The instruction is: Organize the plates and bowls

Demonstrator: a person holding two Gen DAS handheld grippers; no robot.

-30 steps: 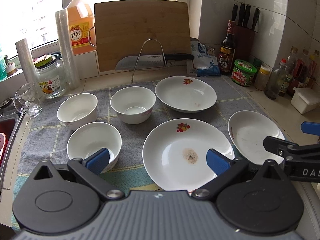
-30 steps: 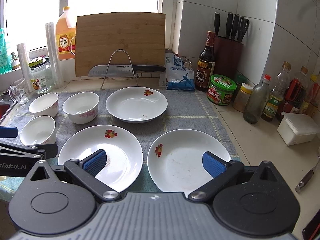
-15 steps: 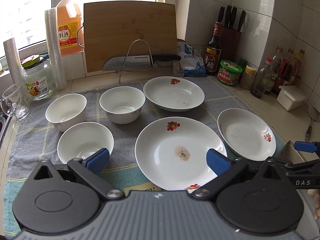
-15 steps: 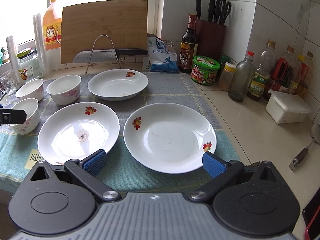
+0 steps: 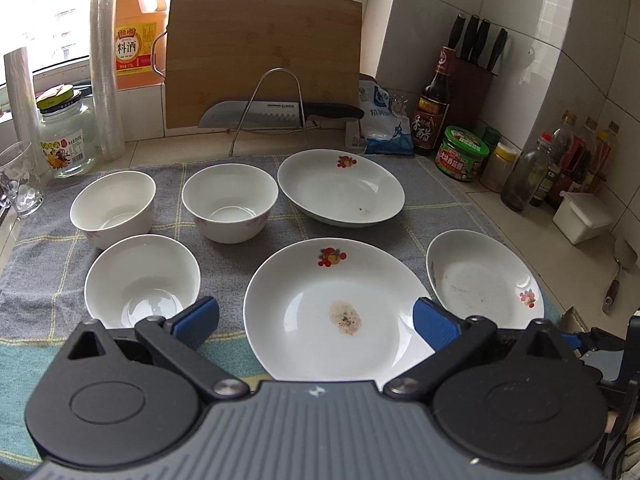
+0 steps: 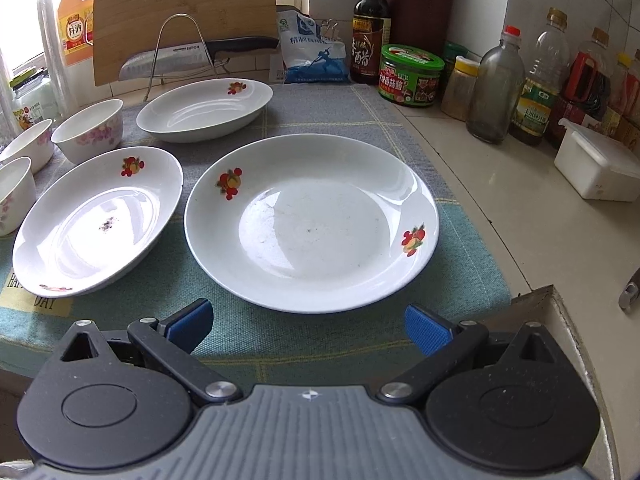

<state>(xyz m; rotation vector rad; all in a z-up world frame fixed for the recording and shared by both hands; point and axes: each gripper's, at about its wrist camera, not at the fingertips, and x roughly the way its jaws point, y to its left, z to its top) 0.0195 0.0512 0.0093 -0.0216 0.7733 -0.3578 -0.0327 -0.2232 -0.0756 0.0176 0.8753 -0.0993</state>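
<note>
Three bowls and three plates sat apart on a grey-green cloth over the tiled counter. Left gripper and right gripper hovered at the near edge, jaws wide, empty.

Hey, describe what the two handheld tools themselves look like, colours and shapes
Both match: the left tool and right tool have black linkage arms with silver pivot screws, round black housings, a ribbed grey centre body and ridged blue pads on the fingertips. No cables or sleeves show.
</note>
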